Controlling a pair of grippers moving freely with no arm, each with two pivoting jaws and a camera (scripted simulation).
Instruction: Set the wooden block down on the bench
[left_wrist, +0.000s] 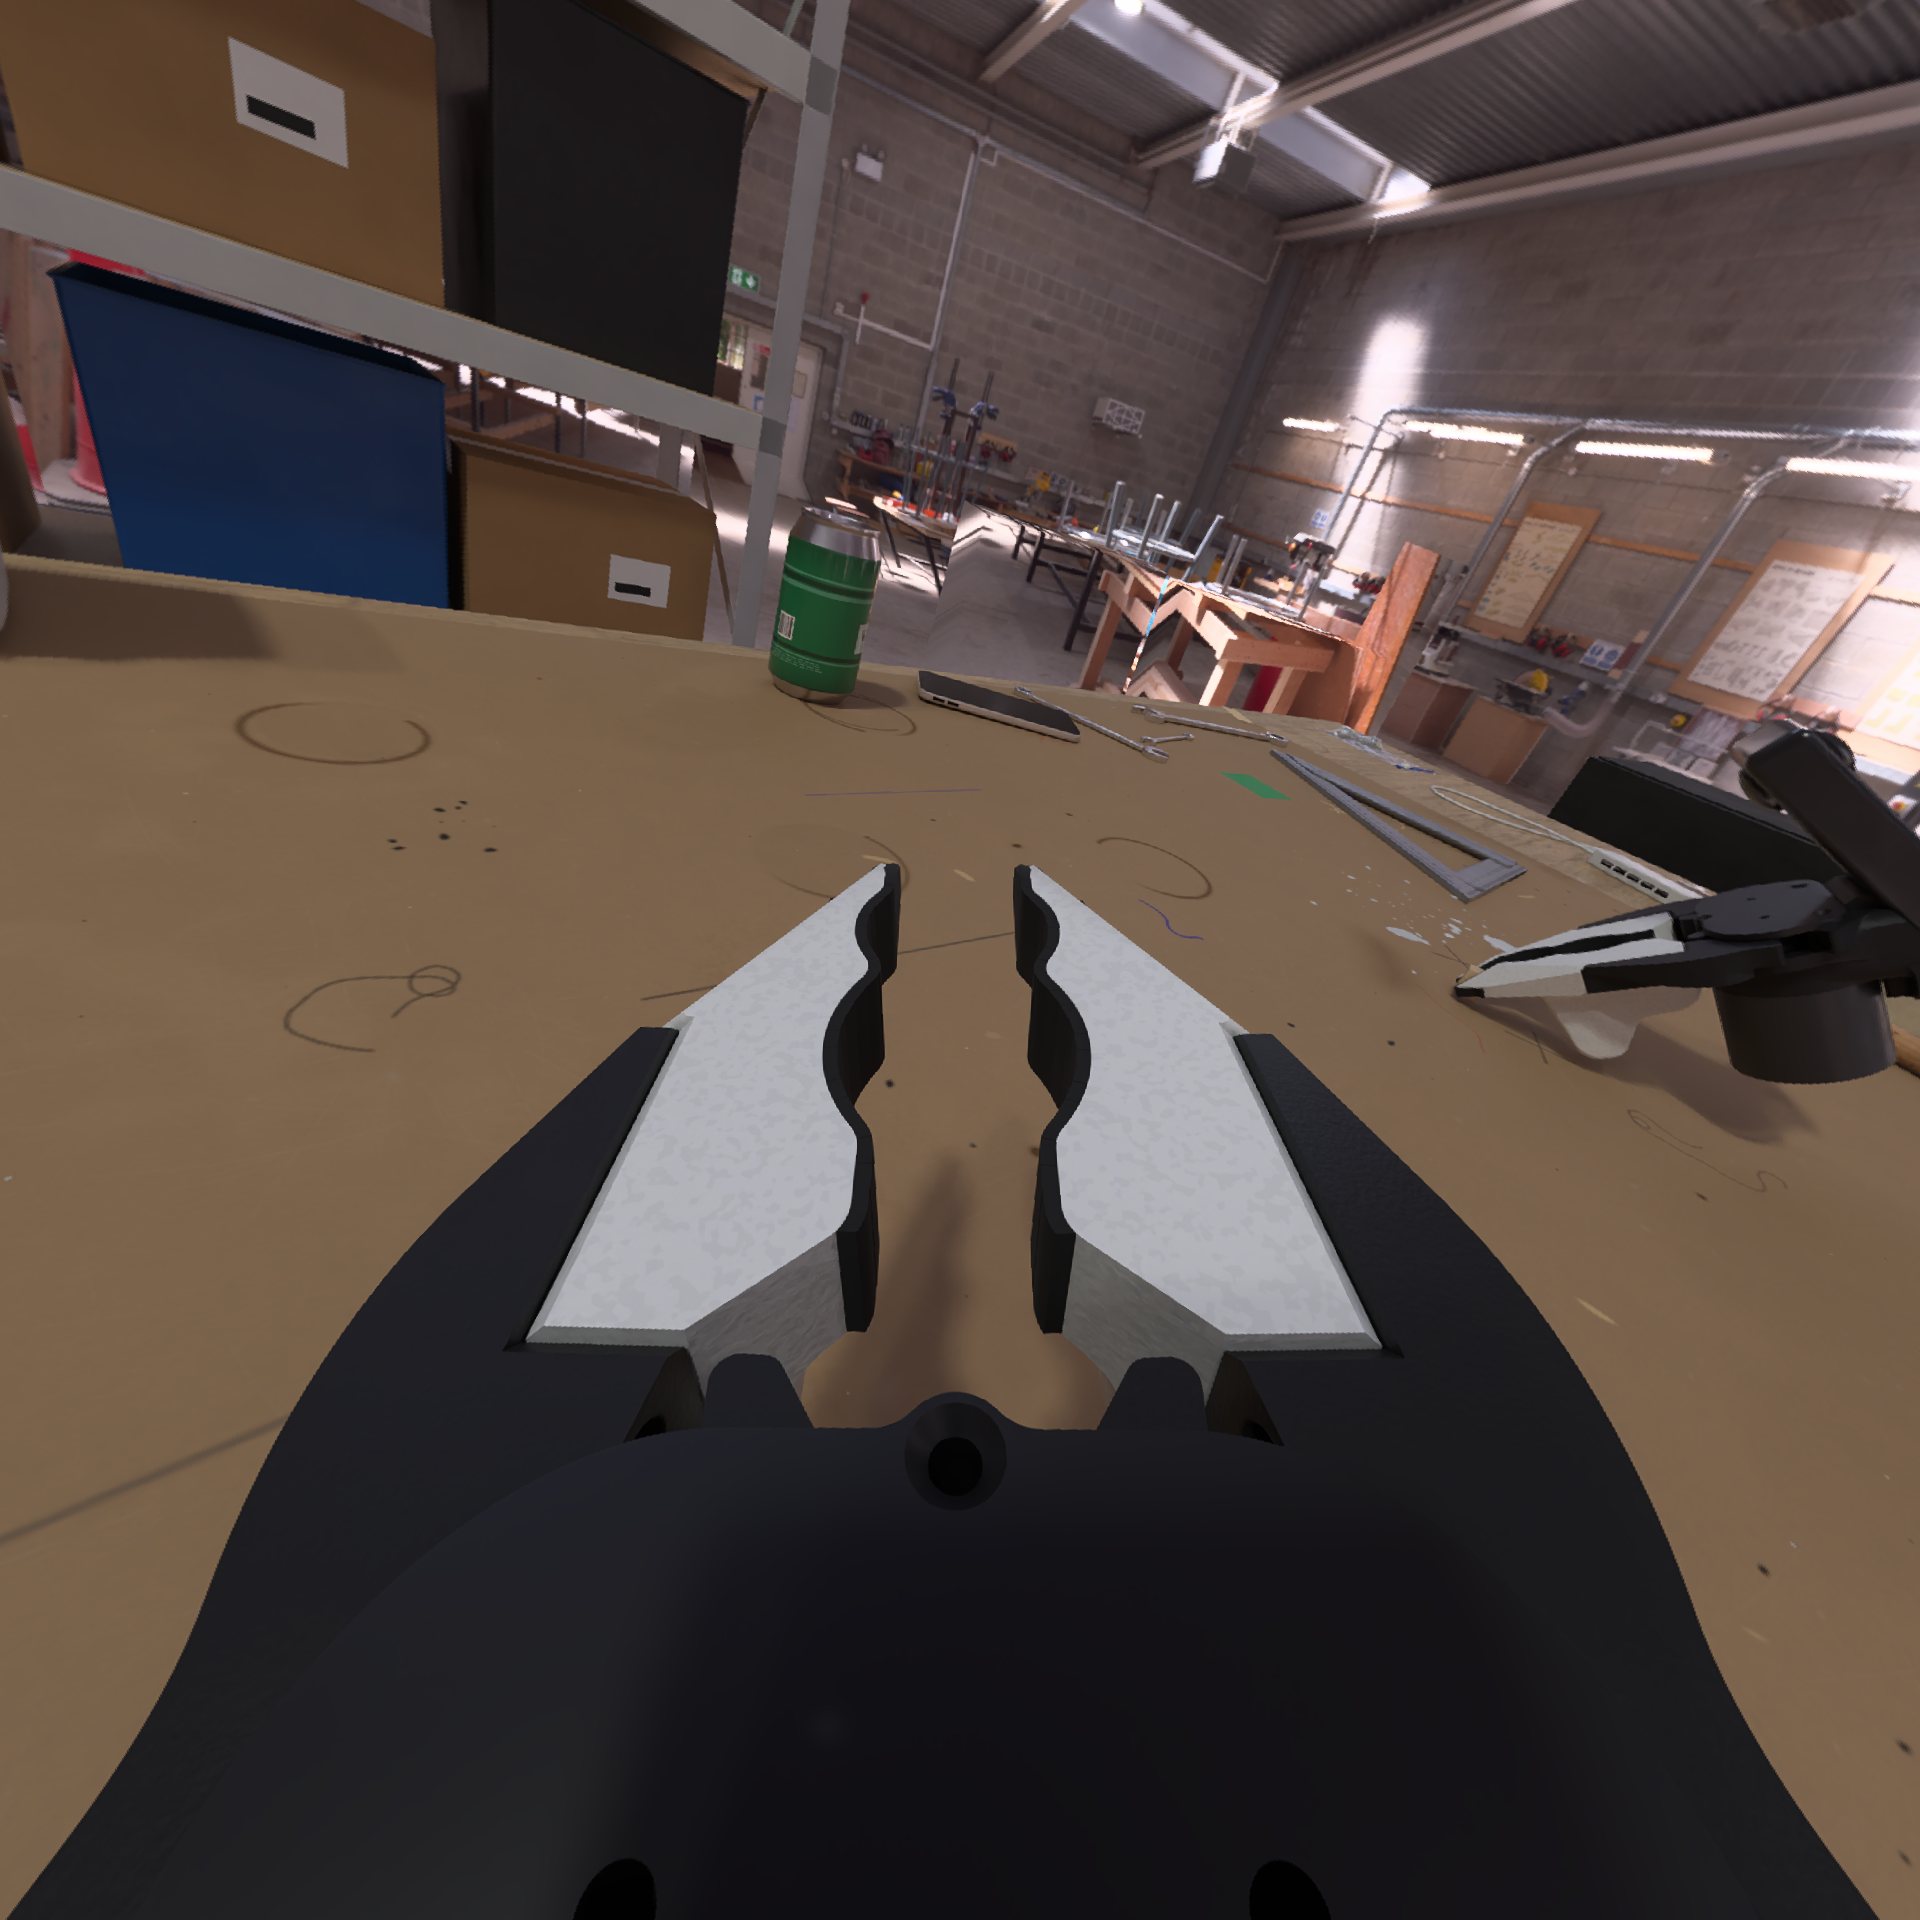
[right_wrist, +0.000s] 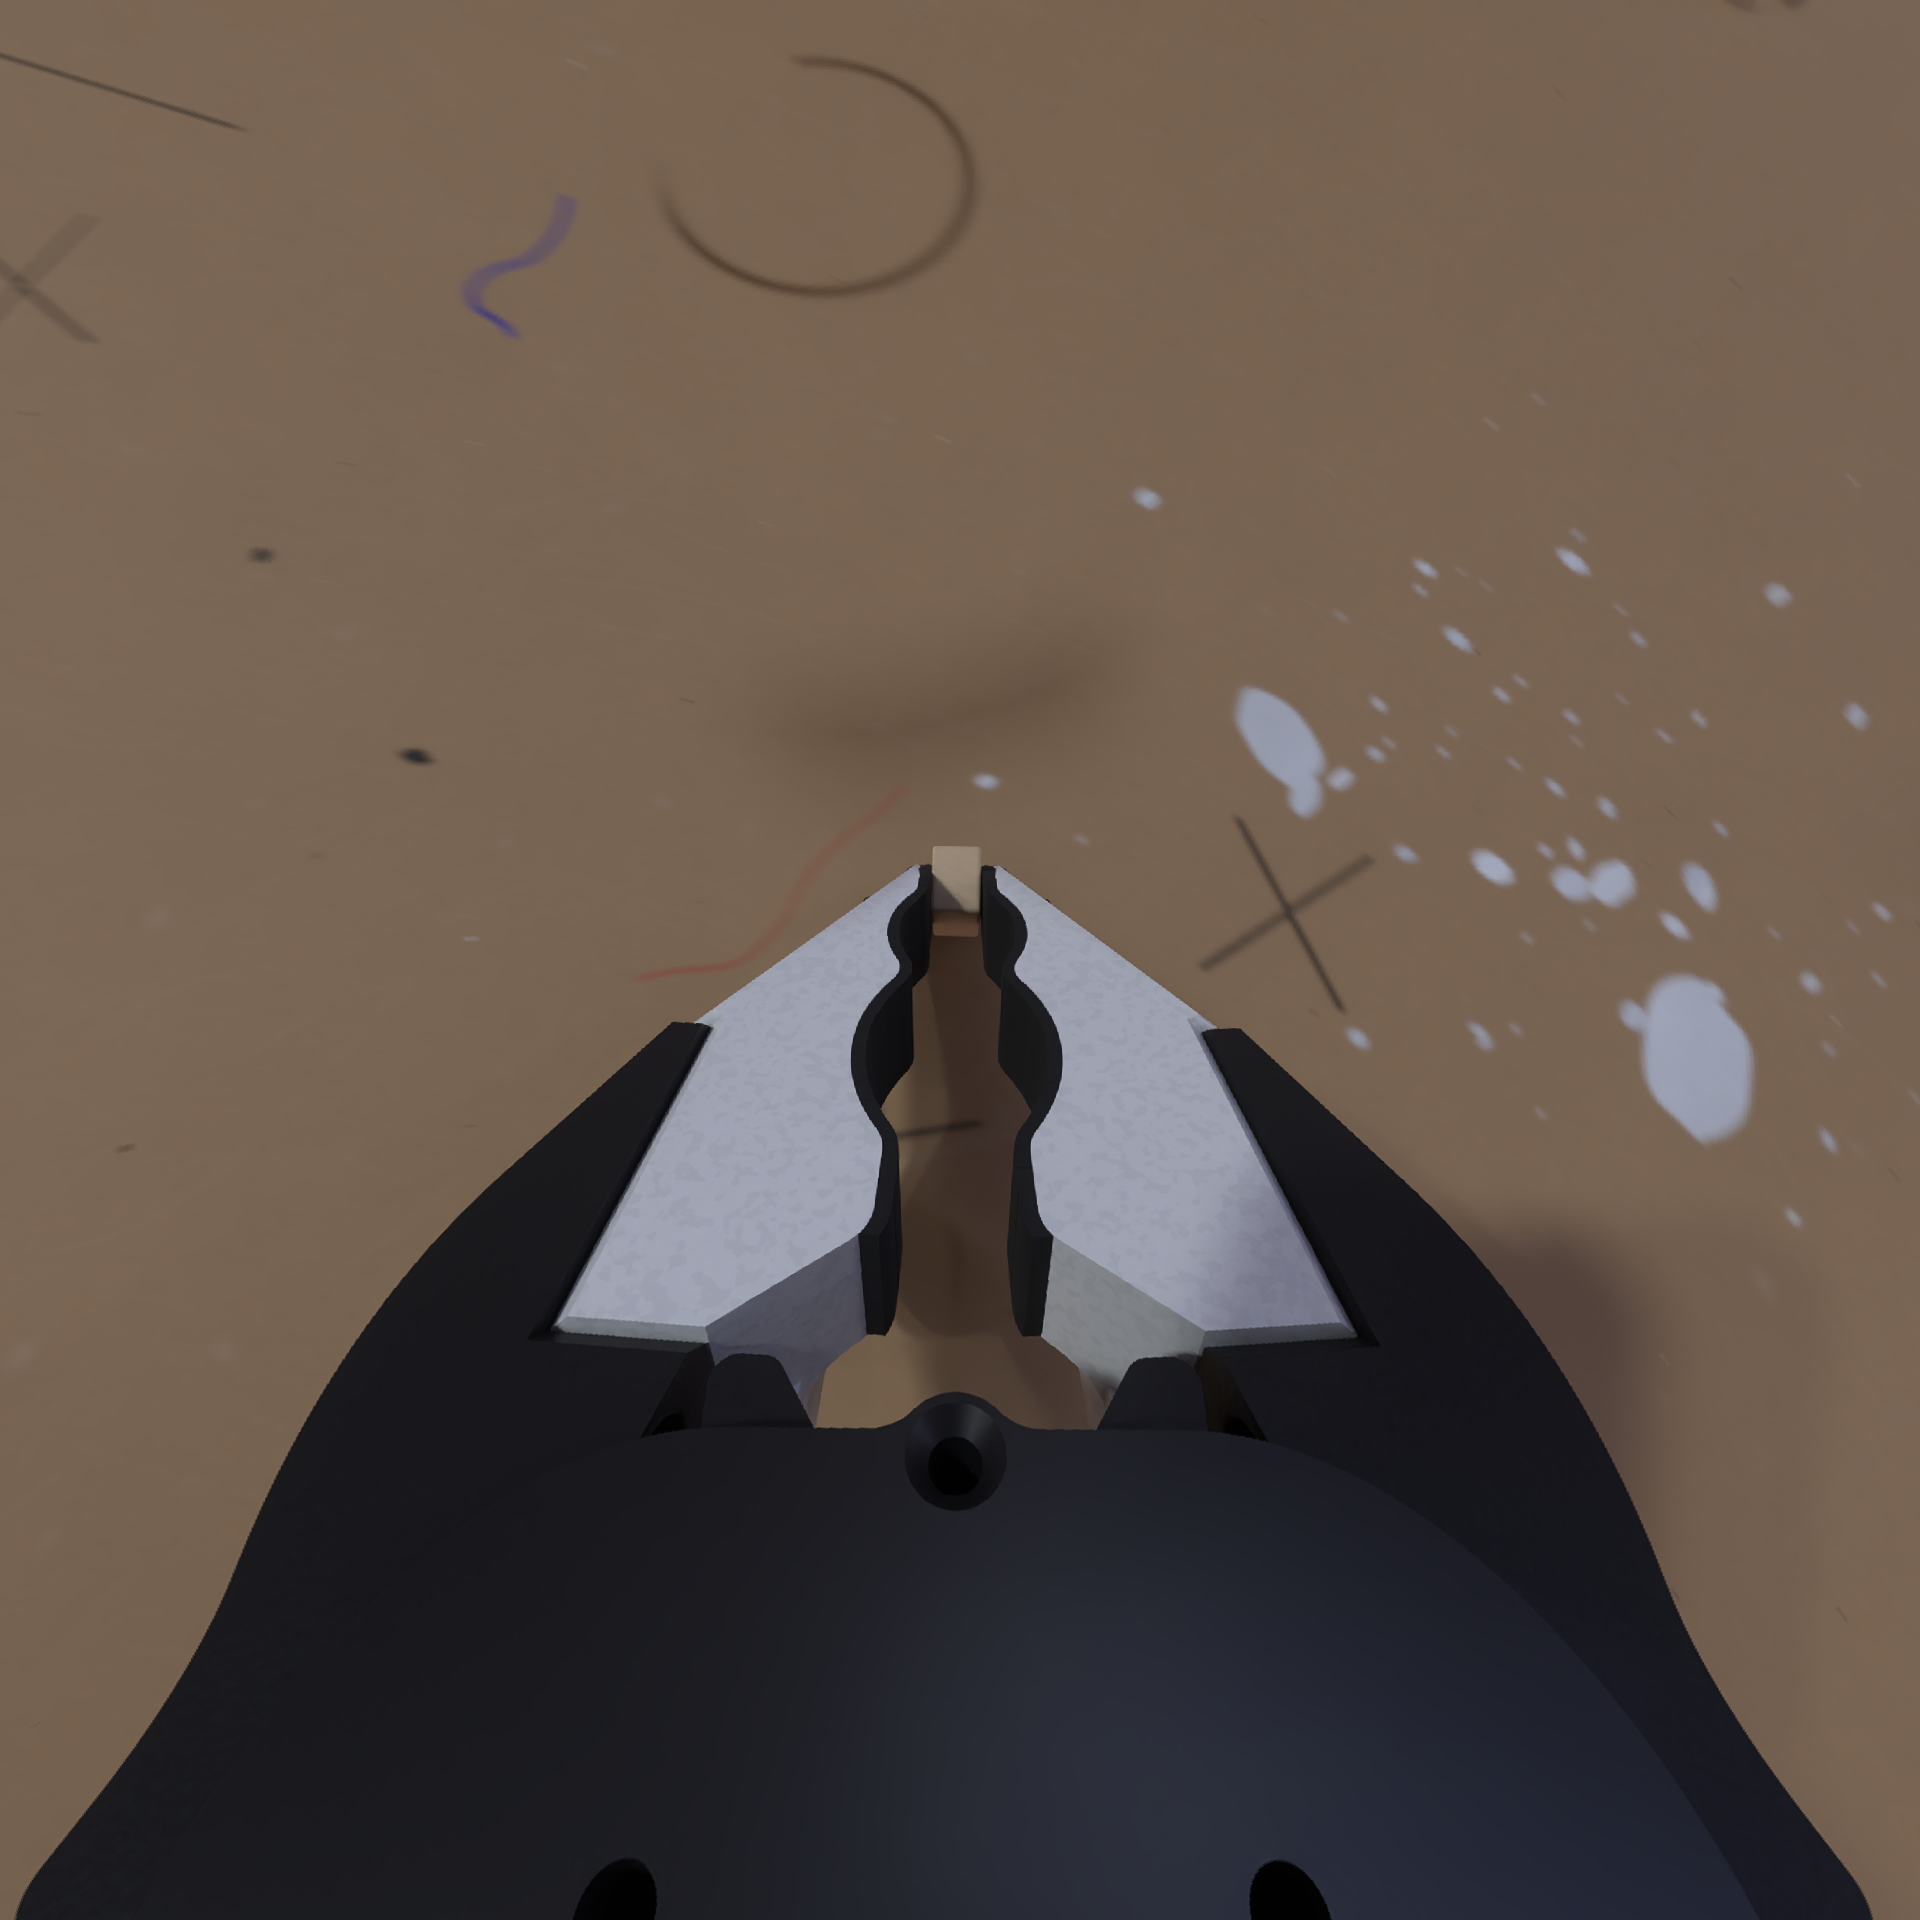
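Here, one wooden block (right_wrist: 956, 871) sits pinched at the tips of the right gripper (right_wrist: 956, 883), above the table (right_wrist: 416, 520).
The left gripper (left_wrist: 956, 894) hovers with jaws spread and holding nothing; farther along the table stand one green can (left_wrist: 826, 603) and one phone (left_wrist: 997, 704), with two wrenches (left_wrist: 1132, 732) beside it.

A workshop: marked bench (left_wrist: 312, 883), wrenches (left_wrist: 1132, 732), steel square (left_wrist: 1392, 821), storage shelving (left_wrist: 769, 312).

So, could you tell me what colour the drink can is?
Green drink can with silver ends; left wrist view.
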